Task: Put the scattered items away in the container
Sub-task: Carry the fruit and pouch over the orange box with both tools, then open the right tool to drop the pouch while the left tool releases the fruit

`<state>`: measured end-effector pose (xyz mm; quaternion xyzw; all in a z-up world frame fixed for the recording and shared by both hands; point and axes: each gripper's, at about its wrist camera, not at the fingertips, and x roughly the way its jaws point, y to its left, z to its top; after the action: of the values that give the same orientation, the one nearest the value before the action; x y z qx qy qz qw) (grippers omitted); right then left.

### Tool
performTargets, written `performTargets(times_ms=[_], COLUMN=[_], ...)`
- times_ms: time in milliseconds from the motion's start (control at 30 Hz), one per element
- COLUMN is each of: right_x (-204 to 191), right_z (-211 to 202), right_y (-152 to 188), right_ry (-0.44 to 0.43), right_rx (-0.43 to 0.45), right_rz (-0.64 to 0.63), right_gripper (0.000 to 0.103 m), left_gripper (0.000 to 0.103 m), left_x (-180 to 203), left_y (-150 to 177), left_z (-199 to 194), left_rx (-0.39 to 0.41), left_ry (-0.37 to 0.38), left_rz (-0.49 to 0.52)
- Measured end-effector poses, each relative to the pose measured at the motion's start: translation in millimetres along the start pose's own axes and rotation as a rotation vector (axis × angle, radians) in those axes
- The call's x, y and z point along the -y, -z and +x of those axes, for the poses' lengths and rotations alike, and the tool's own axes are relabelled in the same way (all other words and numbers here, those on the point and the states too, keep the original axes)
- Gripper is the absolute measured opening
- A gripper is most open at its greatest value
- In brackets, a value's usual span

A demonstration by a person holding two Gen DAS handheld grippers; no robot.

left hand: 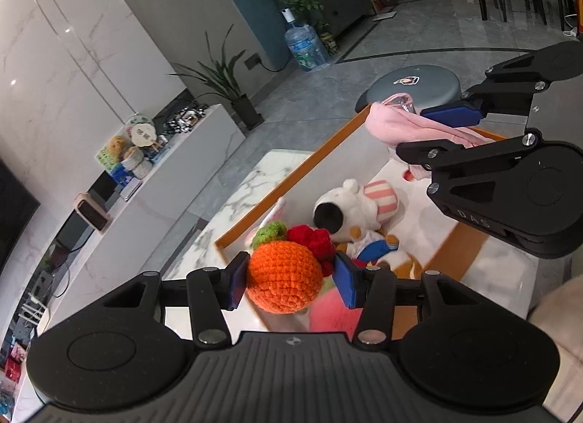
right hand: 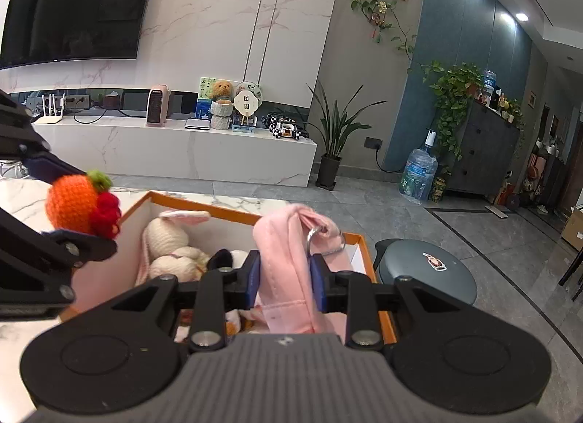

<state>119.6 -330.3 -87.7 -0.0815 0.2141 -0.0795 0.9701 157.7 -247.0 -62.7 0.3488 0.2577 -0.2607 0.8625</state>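
Left wrist view: the left gripper [left hand: 289, 282] has its blue fingers [left hand: 346, 286] clamped on a crocheted orange fruit [left hand: 284, 277] at lower centre, held above the near corner of the orange-rimmed box [left hand: 262, 204] on the marble worktop [left hand: 251, 178]. A plush dog [left hand: 353, 211] lies inside the box. Right wrist view: the right gripper [right hand: 286, 282] grips a pink cloth pouch [right hand: 288, 262] at centre, over the box's right end
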Motion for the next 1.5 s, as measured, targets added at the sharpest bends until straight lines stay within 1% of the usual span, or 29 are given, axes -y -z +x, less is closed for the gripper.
performTargets(times_ms=[233,400,533,633,733,967,1200,1233,1267,1333,1433,1500], right_x=[13,10,7,9,10,19,25,27,30,32,31,30], right_z=[44,77,95,105,110,115,109,107,105,98,88,81], right_y=[-4,-2,2,8,10,14,17,17,17,14,12,11], right_ry=[-0.029,0.010,0.056,0.050,0.050,0.031,0.084,0.084,0.080,0.083,0.099,0.111], right_rx=[-0.029,-0.097,-0.161,-0.205,-0.224,-0.239,-0.208,-0.204,-0.197,-0.175,-0.152,-0.138], right_rz=[0.023,0.000,-0.024,-0.014,-0.010,0.071,0.132,0.143,0.155,0.167,0.163,0.160], right_gripper=[0.031,0.031,0.031,0.031,0.031,0.034,0.033,0.035,0.039,0.044,0.045,0.049], left_gripper=[0.057,0.057,0.057,0.057,0.057,0.057,0.057,0.057,0.057,0.057,0.057,0.057], left_x=[-5,-10,-8,-6,-2,6,11,12,13,13,13,15], left_y=[-8,-10,-13,-13,-12,-12,-14,-14,-14,-14,-16,-18], left_z=[42,64,72,78,83,84,88,87,87,85,81,78], left_rx=[-0.009,-0.007,0.014,0.021,0.024,0.028,0.029,0.027,0.027,0.028,0.033,0.040], left_ry=[0.024,0.053,0.082,0.103,0.120,0.154,0.156,0.159,0.159,0.159,0.166,0.176], left_rz=[-0.008,-0.022,-0.020,-0.015,-0.016,-0.014,-0.042,-0.041,-0.038,-0.042,-0.058,-0.052])
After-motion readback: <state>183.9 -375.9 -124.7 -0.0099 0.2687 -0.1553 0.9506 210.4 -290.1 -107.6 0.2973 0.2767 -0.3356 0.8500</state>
